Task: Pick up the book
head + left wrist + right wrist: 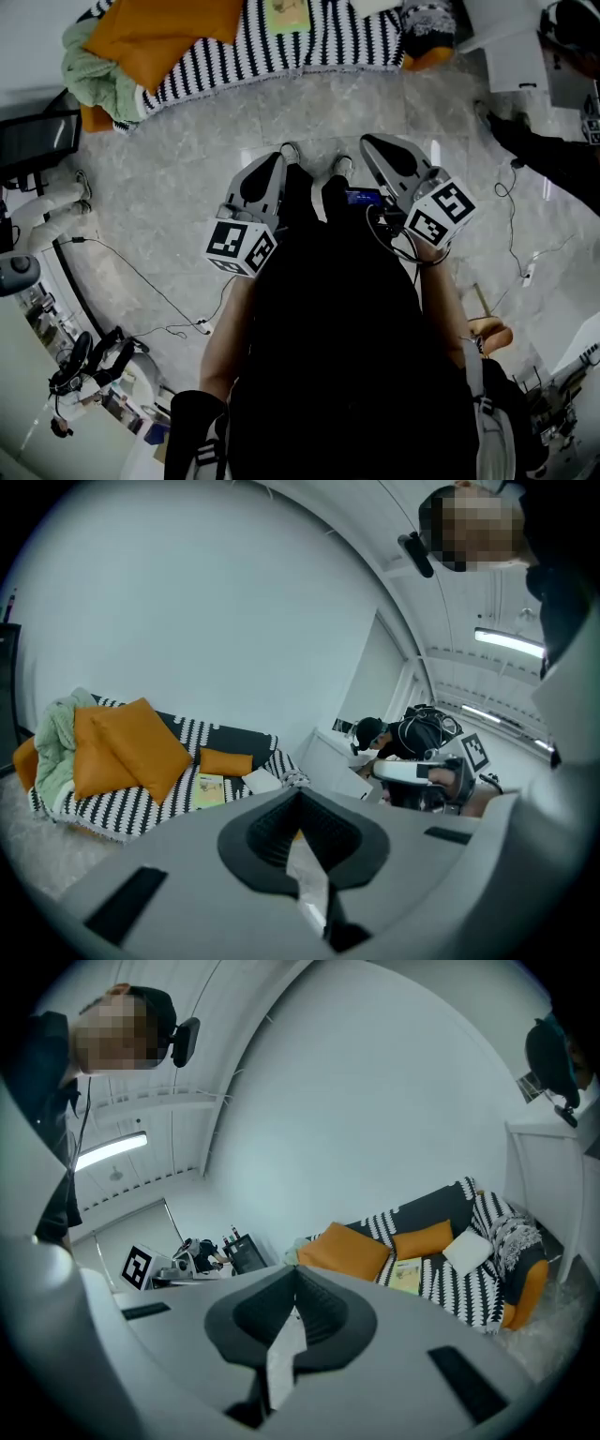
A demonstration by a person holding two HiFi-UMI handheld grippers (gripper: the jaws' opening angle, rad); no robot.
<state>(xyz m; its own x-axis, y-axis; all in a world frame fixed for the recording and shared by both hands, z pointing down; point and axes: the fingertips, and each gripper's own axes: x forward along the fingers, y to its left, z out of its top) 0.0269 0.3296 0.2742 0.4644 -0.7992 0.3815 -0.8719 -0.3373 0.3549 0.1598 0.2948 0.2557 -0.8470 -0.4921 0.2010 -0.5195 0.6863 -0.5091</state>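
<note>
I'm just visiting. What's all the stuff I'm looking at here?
sofa: one, black-and-white striped cover, against the wall
cushions: several, orange, on the sofa
pillow: one, white, on the seat beside the book
book: one, yellow-green cover, flat on the sofa seat
blanket: one, pale green, bunched at one end of the sofa
screen: one, black, at the room's edge
floor: grey, marbled
other person: one, dark clothes and cap, past the sofa's far end
left claw: one, grey, shut and empty, short of the sofa
right claw: one, grey, shut and empty, alongside
</note>
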